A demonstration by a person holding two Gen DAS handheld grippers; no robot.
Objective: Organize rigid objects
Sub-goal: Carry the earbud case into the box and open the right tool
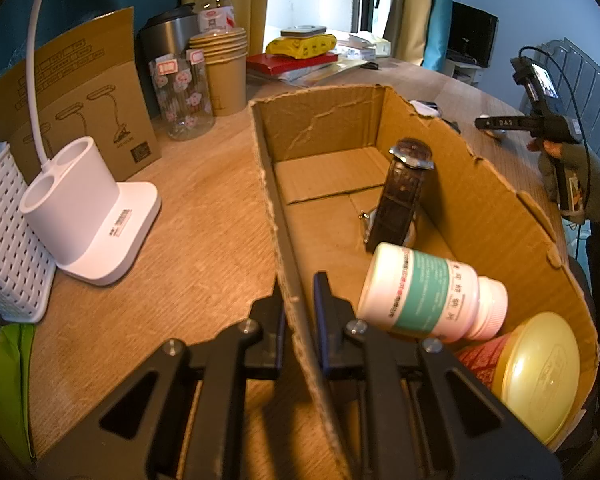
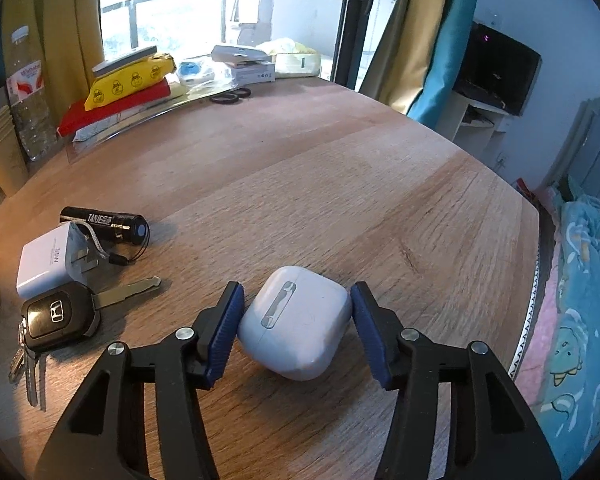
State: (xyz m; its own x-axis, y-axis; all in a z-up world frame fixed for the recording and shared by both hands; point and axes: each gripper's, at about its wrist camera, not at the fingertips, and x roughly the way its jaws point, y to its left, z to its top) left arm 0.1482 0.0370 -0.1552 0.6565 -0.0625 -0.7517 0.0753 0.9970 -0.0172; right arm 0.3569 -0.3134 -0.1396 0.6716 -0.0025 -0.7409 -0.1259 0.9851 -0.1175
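My left gripper (image 1: 300, 316) is shut on the near left wall of an open cardboard box (image 1: 276, 208). Inside the box lie a white pill bottle (image 1: 428, 294), a brown-strapped watch (image 1: 404, 192) and a yellow-lidded jar (image 1: 536, 376). My right gripper (image 2: 296, 320) sits on the wooden table with its jaws around a white earbud case (image 2: 296, 322); the pads touch or nearly touch its sides. To its left lie a Honda car key (image 2: 60, 318), a white charger (image 2: 48, 262) and a black flashlight (image 2: 104, 224). The right gripper also shows in the left wrist view (image 1: 480, 123).
Left of the box stand a white lamp base (image 1: 88, 208), a white basket (image 1: 4, 236), a flat carton (image 1: 80, 92), a jar (image 1: 184, 92) and paper cups (image 1: 224, 68). Books, a yellow pack (image 2: 128, 80) and scissors (image 2: 230, 96) lie at the table's far edge. A bed (image 2: 580, 300) is at right.
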